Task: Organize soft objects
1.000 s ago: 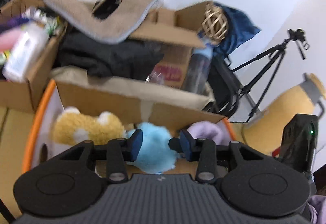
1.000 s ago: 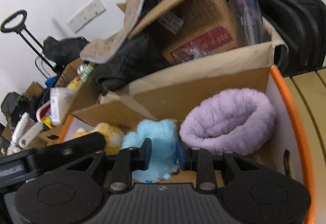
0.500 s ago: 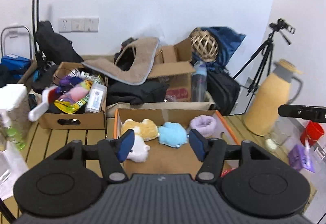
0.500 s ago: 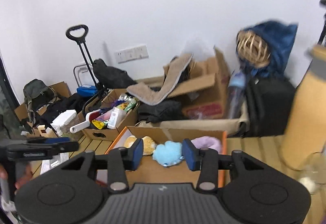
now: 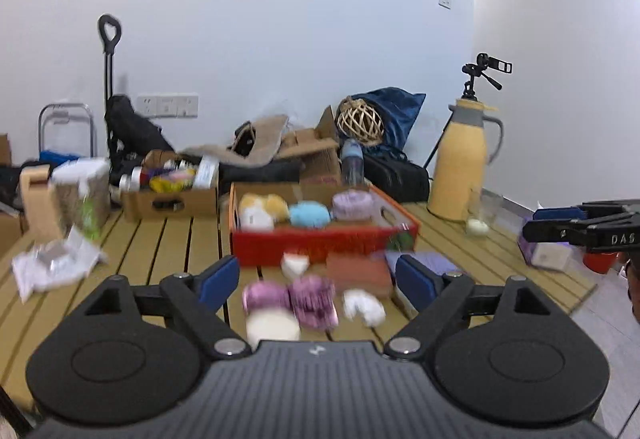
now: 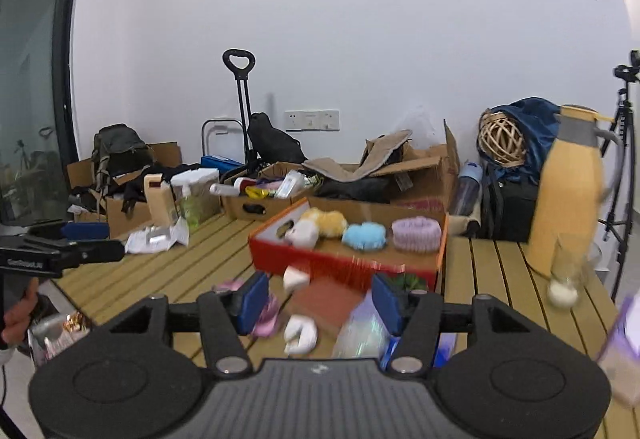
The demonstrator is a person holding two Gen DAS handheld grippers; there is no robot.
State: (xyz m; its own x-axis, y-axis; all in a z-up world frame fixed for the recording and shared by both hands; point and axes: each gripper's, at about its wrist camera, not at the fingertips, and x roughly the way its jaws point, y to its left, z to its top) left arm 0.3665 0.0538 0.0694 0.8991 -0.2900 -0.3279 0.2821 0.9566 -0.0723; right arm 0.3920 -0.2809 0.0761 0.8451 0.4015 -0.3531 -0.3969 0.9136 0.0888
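So from the left wrist view, the left gripper [image 5: 318, 279] has its jaws spread wide after just opening, nothing between the blue pads, hanging over the slatted wooden table [image 5: 168, 239]. Four fluffy toys sit in the red-walled cardboard box [image 5: 320, 249]: a white one [image 5: 256, 219], a yellow one [image 5: 266, 204], a blue one [image 5: 310, 214] and a ribbed lilac ring [image 5: 352, 204], lined up along the back wall. In front of the box it's blurry, but two pink fuzzy pieces [image 5: 292, 299] and a few white lumps lie loose on the slats. Open planks run along the left side; the table edge drops off on the right. From the right wrist view, the right gripper [image 6: 318, 303] is about half open, jaws just been opening too, gripping nothing. Same four toys in the box [image 6: 344, 267]: white toy [image 6: 304, 233], yellow toy [image 6: 326, 220], blue toy [image 6: 366, 235], lilac ring [image 6: 416, 235]. A tall smooth yellow jug [image 6: 568, 207] stands right of the box, bare slats between them.
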